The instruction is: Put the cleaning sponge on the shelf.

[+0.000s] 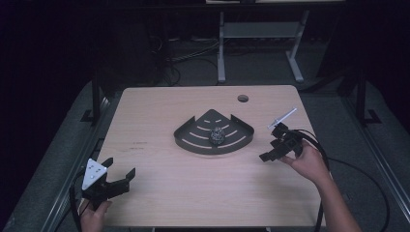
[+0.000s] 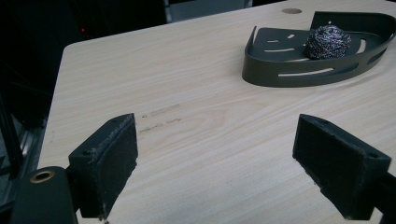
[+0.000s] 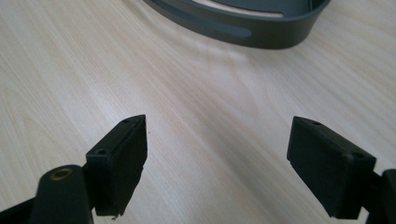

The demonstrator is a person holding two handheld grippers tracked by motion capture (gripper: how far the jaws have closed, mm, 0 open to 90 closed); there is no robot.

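Observation:
A dark fan-shaped tray with slots sits at the middle of the wooden table, and a ball of steel wool lies in it. The left gripper view has the tray and the steel wool at its upper right. My left gripper rests open near the table's front left corner, its jaws wide apart over bare wood. To the right of the tray, my right gripper is open above the table, nothing between its jaws. The tray's curved wall runs along the top of the right gripper view.
A round cable hole is in the table's far right part. Faint scuff marks lie on the wood ahead of my left gripper. Cables trail off both grippers. A metal frame stands on the floor beyond the table.

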